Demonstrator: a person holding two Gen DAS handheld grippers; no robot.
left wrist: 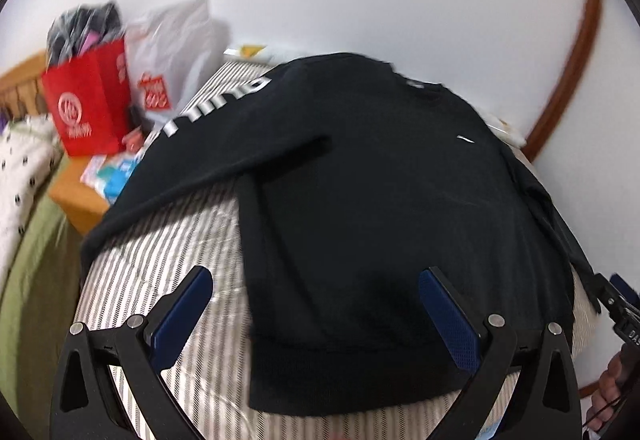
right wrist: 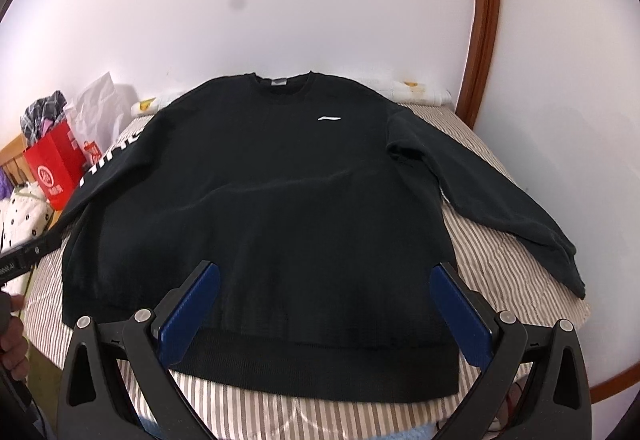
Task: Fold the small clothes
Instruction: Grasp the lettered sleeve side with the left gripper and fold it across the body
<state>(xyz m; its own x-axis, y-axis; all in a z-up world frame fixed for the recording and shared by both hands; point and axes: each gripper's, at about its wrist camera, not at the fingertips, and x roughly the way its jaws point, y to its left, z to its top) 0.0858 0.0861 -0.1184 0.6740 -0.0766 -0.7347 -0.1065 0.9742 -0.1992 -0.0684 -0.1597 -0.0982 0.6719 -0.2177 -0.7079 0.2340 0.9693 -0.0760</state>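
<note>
A black sweatshirt (right wrist: 280,200) lies flat, front up, on a striped bed (right wrist: 500,272), with a white chest logo (right wrist: 329,118) and white lettering on its left sleeve (right wrist: 108,160). Both sleeves are spread out; the right sleeve (right wrist: 500,200) reaches the bed's right edge. My right gripper (right wrist: 324,276) is open above the hem's right part, holding nothing. The sweatshirt also shows in the left wrist view (left wrist: 380,220), its lettered sleeve (left wrist: 208,144) stretched left. My left gripper (left wrist: 314,280) is open over the hem's left corner, empty.
A red paper bag (left wrist: 88,108) and a white plastic bag (left wrist: 172,56) stand on a wooden bedside table (left wrist: 76,204) to the left. A spotted white quilt (left wrist: 20,176) lies beyond. The white wall and a brown door frame (right wrist: 484,40) stand behind the bed.
</note>
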